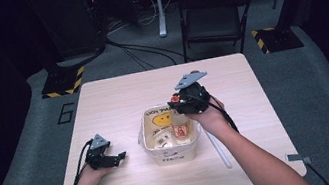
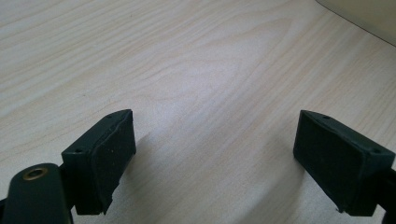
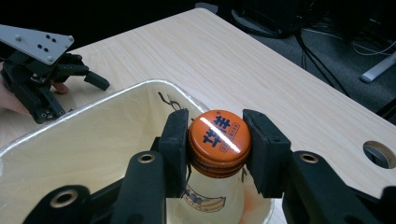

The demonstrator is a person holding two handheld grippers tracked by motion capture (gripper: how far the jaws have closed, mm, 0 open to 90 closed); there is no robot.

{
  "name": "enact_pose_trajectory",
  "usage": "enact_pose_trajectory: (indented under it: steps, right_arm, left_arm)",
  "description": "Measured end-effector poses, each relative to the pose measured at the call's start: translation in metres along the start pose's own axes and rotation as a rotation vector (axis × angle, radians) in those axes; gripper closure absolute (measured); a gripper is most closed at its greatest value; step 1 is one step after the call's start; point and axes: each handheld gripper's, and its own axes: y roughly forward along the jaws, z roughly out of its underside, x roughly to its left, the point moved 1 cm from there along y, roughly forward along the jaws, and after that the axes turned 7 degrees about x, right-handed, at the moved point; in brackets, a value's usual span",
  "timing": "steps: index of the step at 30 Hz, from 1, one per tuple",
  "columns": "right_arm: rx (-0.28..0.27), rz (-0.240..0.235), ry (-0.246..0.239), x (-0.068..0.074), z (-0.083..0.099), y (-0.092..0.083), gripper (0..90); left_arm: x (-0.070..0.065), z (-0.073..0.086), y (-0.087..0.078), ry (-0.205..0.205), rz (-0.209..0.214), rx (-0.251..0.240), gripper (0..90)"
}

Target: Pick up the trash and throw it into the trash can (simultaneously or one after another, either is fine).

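Left gripper (image 1: 112, 158) near edge at 8 o'clock, jaws wide, empty, low over table (image 1: 112, 96). Right gripper (image 3: 218, 140) clamps orange cap of bottle (image 3: 219, 140), upright inside tub (image 1: 149, 145) at centre. Likely placing: keep bottle vertical, clear of rim. Right wrist bent downward.

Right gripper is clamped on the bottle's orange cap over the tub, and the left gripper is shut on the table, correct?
Not quite. The left gripper is open, jaws wide apart over bare table, as the left gripper view shows. The right gripper does clamp the orange cap over the tub.
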Motion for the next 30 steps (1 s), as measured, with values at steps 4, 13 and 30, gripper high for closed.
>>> enact_pose_trajectory:
  steps: [4, 13, 30]
  right_arm:
    - [-0.012, 0.0, 0.003, 0.001, 0.002, 0.0, 58.3]
    - [-0.036, 0.029, 0.01, 0.003, 0.007, -0.009, 48.4]
    - [-0.08, 0.12, 0.083, -0.014, 0.055, -0.042, 50.7]
  left_arm:
    - [0.0, 0.0, 0.0, 0.0, 0.0, 0.0, 12.8]
    - [0.0, 0.0, 0.0, 0.0, 0.0, 0.0, 12.8]
    - [0.0, 0.0, 0.0, 0.0, 0.0, 0.0, 12.8]
